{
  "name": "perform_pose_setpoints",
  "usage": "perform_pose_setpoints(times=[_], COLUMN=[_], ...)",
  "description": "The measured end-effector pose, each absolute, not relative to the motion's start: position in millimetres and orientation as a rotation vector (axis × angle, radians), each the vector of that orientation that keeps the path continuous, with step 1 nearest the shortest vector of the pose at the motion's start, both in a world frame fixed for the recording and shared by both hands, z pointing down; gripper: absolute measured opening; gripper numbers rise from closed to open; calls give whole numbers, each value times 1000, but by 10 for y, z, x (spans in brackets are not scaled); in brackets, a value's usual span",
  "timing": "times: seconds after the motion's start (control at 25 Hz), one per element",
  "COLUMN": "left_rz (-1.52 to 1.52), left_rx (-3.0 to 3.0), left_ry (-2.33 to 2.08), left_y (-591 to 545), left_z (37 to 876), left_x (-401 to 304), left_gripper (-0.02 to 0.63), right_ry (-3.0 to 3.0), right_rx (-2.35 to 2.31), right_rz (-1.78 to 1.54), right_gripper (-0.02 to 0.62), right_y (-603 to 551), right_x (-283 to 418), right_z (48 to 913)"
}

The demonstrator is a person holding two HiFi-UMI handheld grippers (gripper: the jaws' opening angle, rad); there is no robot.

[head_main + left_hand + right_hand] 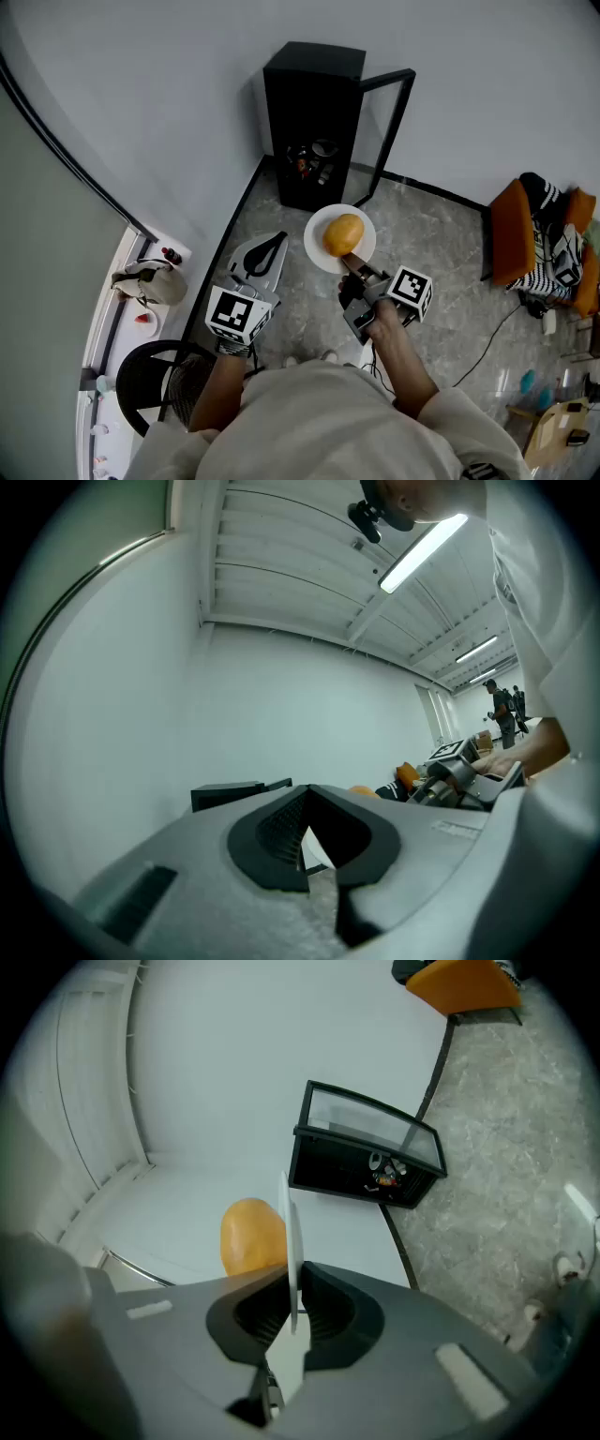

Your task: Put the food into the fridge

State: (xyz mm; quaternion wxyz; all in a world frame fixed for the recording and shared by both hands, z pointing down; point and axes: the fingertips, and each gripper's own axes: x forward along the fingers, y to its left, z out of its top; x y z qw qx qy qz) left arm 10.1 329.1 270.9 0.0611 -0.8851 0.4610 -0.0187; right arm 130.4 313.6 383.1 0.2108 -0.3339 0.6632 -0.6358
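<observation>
Head view: the right gripper is pinching a white plate by its rim, holding smooth, rounded yellow-orange food before the open fridge. The left gripper is hanging empty, jaws together.

**Head view:** the camera sits high above the floor and faces forward and steeply down. The fridge stands ahead in the upper middle, well off.

**Left gripper view:** the camera rides on the left gripper. It is low, looks along the jaws and tilts up toward the wall and ceiling. Only the fridge's top shows over the jaws.

**Right gripper view:** the camera rides on the right gripper and is rolled sideways, so the floor runs down the right. The fridge lies ahead, beyond the jaws, with its front in view.

**Shared:** all three views take in the fridge. The left gripper view also catches the right gripper, to the fridge's right.
</observation>
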Motion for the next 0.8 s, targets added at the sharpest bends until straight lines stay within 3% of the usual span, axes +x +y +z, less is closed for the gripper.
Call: perform_pose_setpoints(times=[0.8], left_rz=[-66], left_rx=[-2673], left_ry=[1466], left_y=[3272], left_z=[2851], left_x=[155], left_gripper=[3], right_ry=[1869], right_rx=[-916], right_rz=[-1778], right_gripper=[23], right_y=[3068], right_x=[1390], right_z=[3946])
